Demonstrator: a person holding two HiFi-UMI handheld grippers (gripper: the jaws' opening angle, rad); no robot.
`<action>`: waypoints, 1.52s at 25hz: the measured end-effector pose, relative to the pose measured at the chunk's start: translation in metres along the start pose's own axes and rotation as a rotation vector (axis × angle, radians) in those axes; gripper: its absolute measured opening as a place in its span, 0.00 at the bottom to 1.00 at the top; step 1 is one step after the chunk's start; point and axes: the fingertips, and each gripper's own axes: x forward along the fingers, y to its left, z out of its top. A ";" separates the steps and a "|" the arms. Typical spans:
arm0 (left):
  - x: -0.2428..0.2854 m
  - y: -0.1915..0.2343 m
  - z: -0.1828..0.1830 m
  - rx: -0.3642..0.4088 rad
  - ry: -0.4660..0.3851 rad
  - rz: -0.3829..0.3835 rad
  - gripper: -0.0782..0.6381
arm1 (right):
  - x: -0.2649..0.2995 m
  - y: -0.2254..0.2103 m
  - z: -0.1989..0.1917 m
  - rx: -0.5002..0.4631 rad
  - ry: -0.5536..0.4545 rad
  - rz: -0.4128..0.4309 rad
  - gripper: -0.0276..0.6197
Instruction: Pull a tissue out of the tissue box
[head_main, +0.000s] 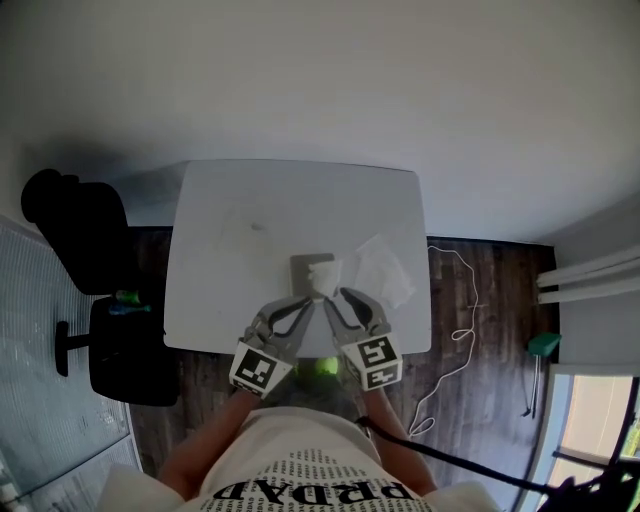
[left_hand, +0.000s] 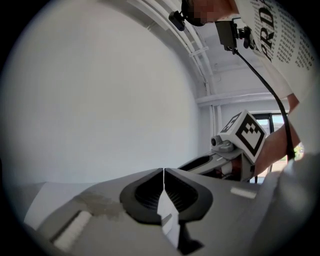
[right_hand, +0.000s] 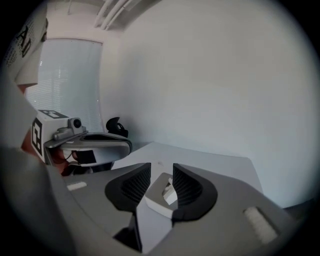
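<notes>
A grey tissue box (head_main: 308, 266) stands near the front of the white table (head_main: 230, 250), and a white tissue (head_main: 327, 276) sticks up from its slot. Both grippers meet just in front of it. My left gripper (head_main: 308, 300) (left_hand: 164, 174) has its jaws shut, tips touching; a white sliver shows low in the gap behind them, and I cannot tell what it is. My right gripper (head_main: 333, 297) (right_hand: 161, 172) is open, and between its pads I see the box (right_hand: 152, 205) with the tissue (right_hand: 169, 192) in its opening. The pads are not pressing on it.
A crumpled loose tissue (head_main: 385, 272) lies on the table right of the box. Black chairs (head_main: 90, 240) stand to the left on the wood floor. A white cable (head_main: 460, 320) trails on the right, near a green object (head_main: 545, 343).
</notes>
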 end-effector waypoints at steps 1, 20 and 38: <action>0.002 0.001 -0.003 0.001 0.005 0.002 0.11 | 0.004 -0.002 -0.005 0.010 0.014 0.001 0.25; 0.024 0.010 -0.053 -0.053 0.057 0.046 0.11 | 0.044 -0.044 -0.057 0.129 0.141 -0.044 0.26; 0.030 0.013 -0.058 -0.055 0.066 0.046 0.11 | 0.063 -0.055 -0.073 0.157 0.173 -0.028 0.06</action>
